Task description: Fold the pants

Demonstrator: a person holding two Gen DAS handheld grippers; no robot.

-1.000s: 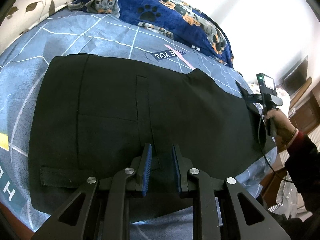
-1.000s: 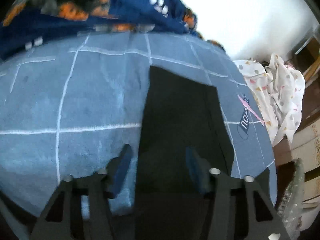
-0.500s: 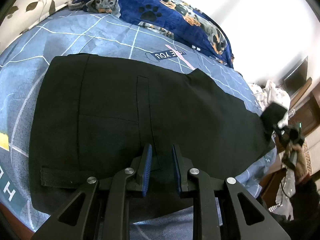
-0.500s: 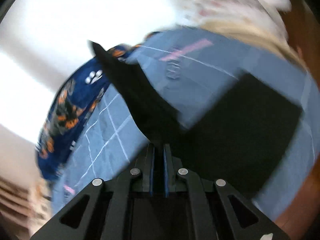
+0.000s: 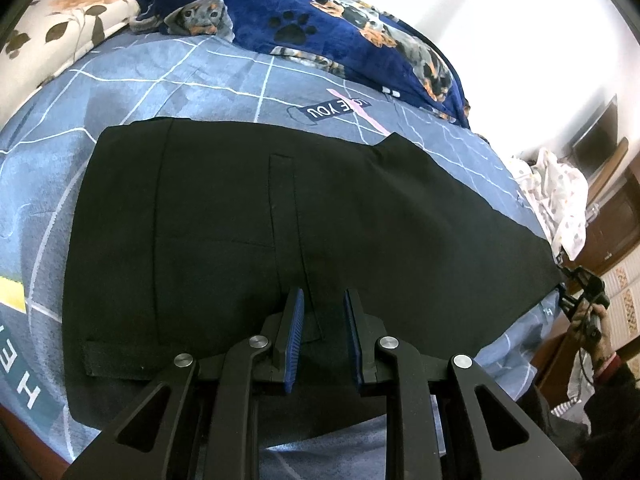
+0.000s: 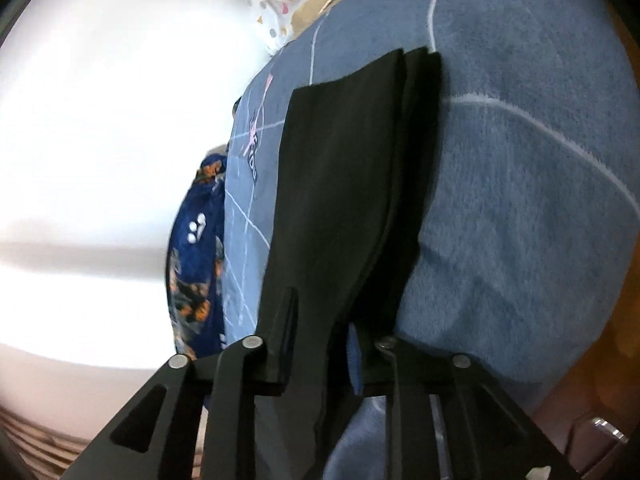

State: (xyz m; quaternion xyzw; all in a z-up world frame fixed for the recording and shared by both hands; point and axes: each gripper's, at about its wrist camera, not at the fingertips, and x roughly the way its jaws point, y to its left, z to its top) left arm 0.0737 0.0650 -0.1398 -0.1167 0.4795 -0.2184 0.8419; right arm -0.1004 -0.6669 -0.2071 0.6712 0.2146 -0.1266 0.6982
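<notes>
I am looking at the black pants (image 5: 320,232) lying flat across the blue checked bed cover (image 5: 180,80), waist end toward my left, legs running off to the right edge of the bed. My left tool (image 5: 322,322) is hovering low over the near edge at the seat, its fingers standing apart with nothing between them. My right tool (image 6: 320,332) is sitting at the leg end (image 6: 360,160); cloth is draping over its fingers, but I cannot tell whether they are clamped on the hem or merely under it. From the left view the right tool (image 5: 582,288) is showing just off the bed corner. I judge the leg end is being readied for carrying over toward the waist. To do this well, I am wanting both hem layers gripped together, the cloth kept taut and level, and the left tool pinning the waist.
</notes>
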